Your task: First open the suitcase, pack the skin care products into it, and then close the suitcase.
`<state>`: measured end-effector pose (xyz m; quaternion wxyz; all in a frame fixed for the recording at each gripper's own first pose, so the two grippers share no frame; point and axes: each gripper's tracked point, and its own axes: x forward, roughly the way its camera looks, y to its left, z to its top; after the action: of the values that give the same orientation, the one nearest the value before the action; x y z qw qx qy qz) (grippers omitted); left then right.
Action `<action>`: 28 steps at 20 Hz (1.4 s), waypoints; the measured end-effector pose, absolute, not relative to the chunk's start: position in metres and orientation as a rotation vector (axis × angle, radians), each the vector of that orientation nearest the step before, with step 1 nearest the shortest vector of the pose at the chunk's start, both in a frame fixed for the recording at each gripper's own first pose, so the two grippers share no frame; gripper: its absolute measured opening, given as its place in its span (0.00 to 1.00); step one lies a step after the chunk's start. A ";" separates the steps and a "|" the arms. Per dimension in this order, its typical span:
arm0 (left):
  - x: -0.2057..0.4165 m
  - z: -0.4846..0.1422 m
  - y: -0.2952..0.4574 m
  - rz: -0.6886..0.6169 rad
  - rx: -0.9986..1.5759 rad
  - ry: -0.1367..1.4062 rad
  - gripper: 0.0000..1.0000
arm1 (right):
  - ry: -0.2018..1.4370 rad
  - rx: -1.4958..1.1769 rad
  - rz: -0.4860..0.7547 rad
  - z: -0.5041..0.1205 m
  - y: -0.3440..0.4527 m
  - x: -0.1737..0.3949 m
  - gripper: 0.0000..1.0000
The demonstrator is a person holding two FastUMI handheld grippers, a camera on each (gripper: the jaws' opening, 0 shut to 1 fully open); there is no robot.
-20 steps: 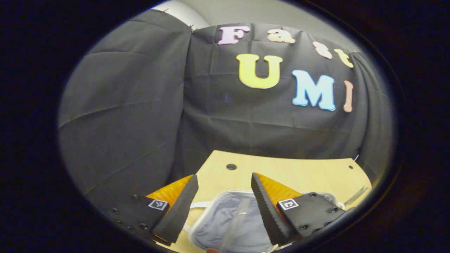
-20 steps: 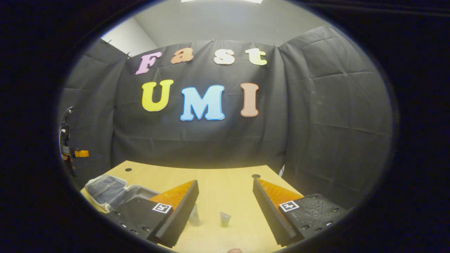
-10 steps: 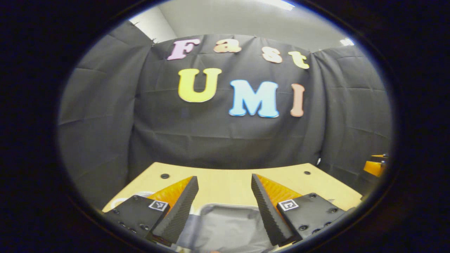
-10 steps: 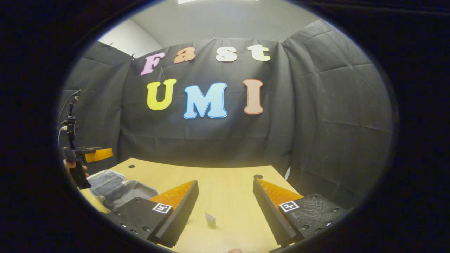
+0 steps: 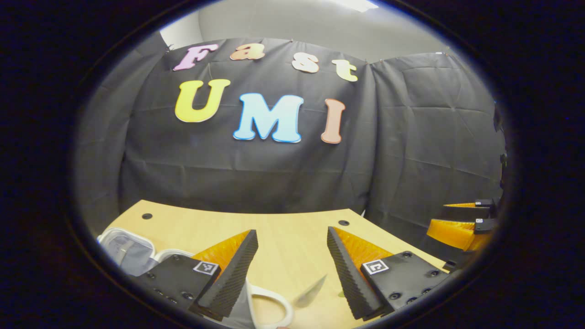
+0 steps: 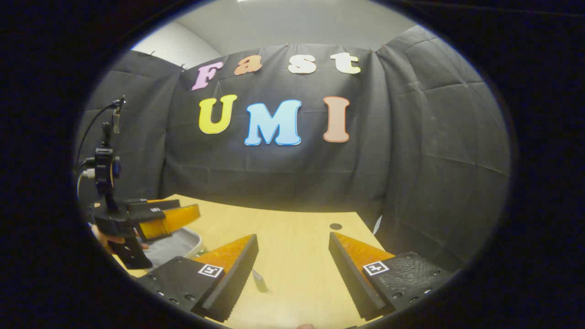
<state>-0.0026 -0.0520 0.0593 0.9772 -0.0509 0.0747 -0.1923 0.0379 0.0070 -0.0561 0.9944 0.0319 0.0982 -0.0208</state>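
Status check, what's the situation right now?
Both hand-held grippers open, empty: left, right. Suitcase open on table. Skincare tube unpacked. Nothing blocking.

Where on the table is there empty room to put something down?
The widest bare stretch of the table runs from the black cloth wall down to the right claw, reaching the far hole. It gets crowded at the left edge, where the open suitcase lies under the left claw, and a small tube sits nearby.
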 end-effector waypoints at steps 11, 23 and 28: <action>0.001 -0.105 -0.109 -0.388 -0.047 0.299 0.97 | 0.268 0.065 0.062 -0.089 0.017 0.033 0.94; 0.006 -0.129 -0.098 -0.335 -0.071 0.467 0.35 | 0.314 0.090 0.113 -0.111 0.035 0.055 0.94; -0.028 -0.043 -0.065 -0.302 -0.208 0.454 0.35 | 0.453 0.149 0.168 -0.174 0.070 0.080 0.94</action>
<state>-0.0283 -0.0648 -0.0429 0.9577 -0.1023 0.2239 -0.1491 0.0803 0.0703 -0.1736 0.9682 0.0737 0.2243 0.0830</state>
